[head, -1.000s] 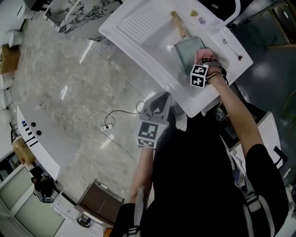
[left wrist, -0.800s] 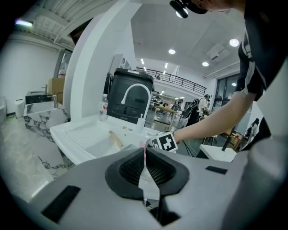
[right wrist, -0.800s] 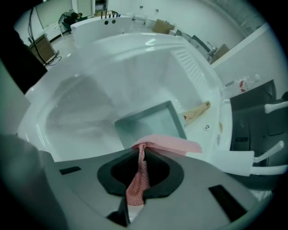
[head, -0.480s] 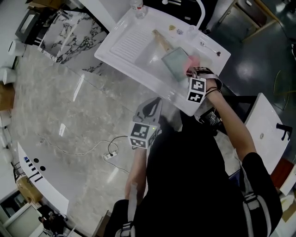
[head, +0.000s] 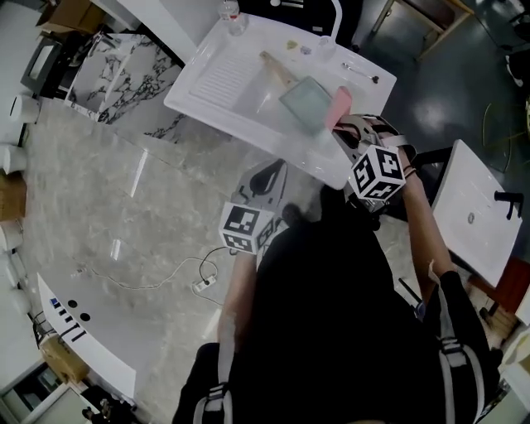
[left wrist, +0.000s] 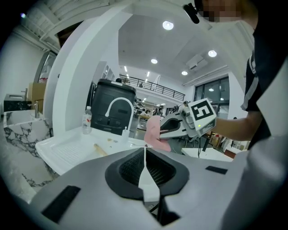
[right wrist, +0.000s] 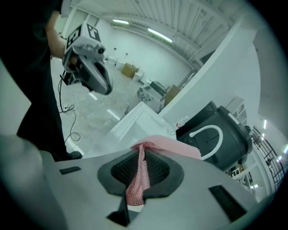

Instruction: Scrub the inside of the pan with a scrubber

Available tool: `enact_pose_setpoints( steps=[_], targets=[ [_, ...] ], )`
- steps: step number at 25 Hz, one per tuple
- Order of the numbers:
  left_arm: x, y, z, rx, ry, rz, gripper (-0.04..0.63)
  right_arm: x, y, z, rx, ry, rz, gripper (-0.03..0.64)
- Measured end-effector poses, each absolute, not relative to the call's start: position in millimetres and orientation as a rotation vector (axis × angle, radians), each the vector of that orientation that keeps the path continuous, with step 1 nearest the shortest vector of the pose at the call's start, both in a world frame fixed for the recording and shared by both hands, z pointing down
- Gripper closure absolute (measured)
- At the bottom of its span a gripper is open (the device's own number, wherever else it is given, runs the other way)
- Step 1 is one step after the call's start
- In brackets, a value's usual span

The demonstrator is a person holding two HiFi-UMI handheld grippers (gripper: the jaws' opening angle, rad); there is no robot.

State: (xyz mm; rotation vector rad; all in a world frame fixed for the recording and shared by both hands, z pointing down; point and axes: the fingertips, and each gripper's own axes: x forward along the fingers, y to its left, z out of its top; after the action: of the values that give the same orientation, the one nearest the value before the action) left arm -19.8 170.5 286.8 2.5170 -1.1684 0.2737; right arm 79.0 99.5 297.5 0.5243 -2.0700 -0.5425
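Note:
A square grey-green pan with a wooden handle lies in the white sink. My right gripper is shut on a pink scrubber, held at the pan's near right edge, above the sink's front rim. In the right gripper view the scrubber sticks out of the closed jaws of the right gripper. My left gripper hangs in front of the sink, shut with nothing in it. The left gripper view shows the left gripper, and the scrubber beyond it.
A clear bottle and a curved faucet stand at the sink's back rim. Small items lie by the faucet. The ribbed drainboard is at the sink's left. A cable runs over the marble floor. A white table stands right.
My right gripper has drawn the scrubber back from inside the pan to its near right edge and lifted it. The left gripper stays shut in front of the sink.

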Motion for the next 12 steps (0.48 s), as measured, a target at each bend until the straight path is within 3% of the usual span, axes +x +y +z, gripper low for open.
enact_pose_setpoints(
  steps=[12],
  targets=[
    [-33,188,252,2.542,-1.223,0.195,0.555,75,153,195,0.908,-2.59,-0.271,0.571]
  ],
)
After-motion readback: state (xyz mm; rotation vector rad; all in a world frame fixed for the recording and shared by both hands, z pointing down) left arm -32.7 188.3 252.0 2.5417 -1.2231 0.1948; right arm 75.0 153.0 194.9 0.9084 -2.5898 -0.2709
